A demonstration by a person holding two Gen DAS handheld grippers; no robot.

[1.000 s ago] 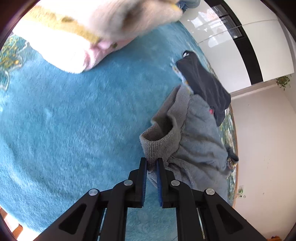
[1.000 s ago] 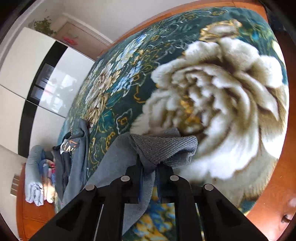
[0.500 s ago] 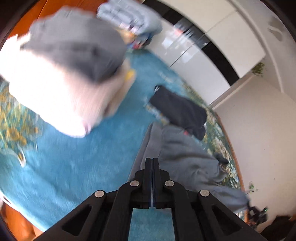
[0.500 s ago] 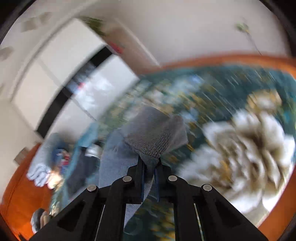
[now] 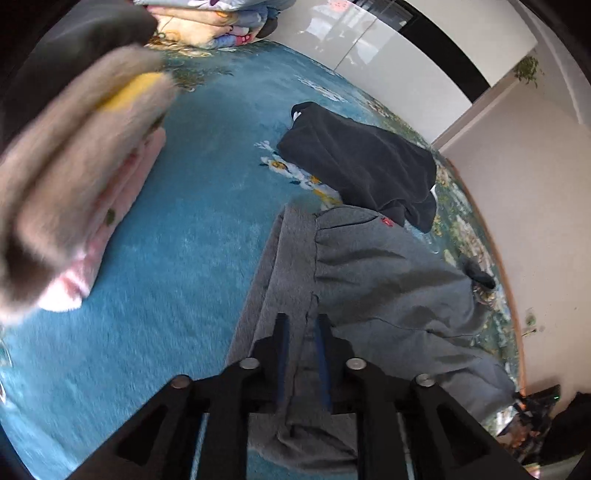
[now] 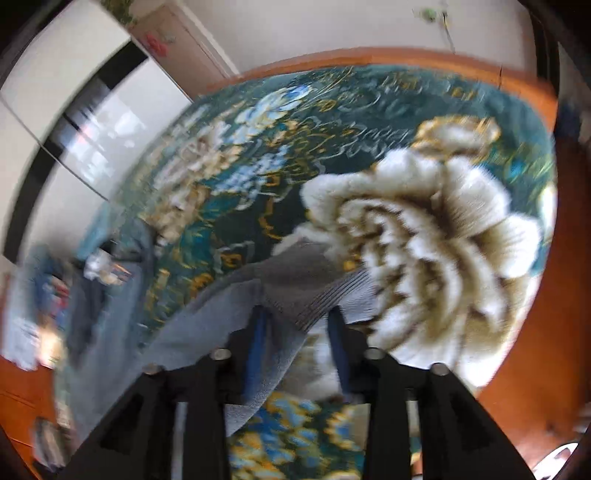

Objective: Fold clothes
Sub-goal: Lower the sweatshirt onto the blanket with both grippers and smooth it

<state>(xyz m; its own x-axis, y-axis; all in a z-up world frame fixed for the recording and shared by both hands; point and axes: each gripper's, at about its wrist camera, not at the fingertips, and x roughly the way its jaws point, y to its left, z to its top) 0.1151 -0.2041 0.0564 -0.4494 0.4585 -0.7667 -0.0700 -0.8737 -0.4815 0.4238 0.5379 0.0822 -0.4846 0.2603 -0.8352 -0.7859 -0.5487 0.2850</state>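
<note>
A grey sweatshirt (image 5: 376,280) lies spread on the blue floral blanket (image 5: 177,266). My left gripper (image 5: 302,325) is open, its fingers apart just above the sweatshirt's near edge, with grey cloth showing between them. In the right wrist view my right gripper (image 6: 298,321) is open, its fingers astride the sweatshirt's ribbed grey cuff (image 6: 314,284), which lies on the blanket. That view is blurred.
A black garment (image 5: 362,166) lies beyond the grey one. A stack of folded pink and beige clothes (image 5: 74,192) sits at the left, blurred. More folded clothes (image 5: 207,22) lie at the far edge. White cabinets (image 5: 406,55) and a wooden floor (image 6: 524,350) border the blanket.
Both grippers were shut on the grey sweatshirt's cuffs and lifted them; now both have opened and the cloth lies spread on the blanket. Both cameras have swung.
</note>
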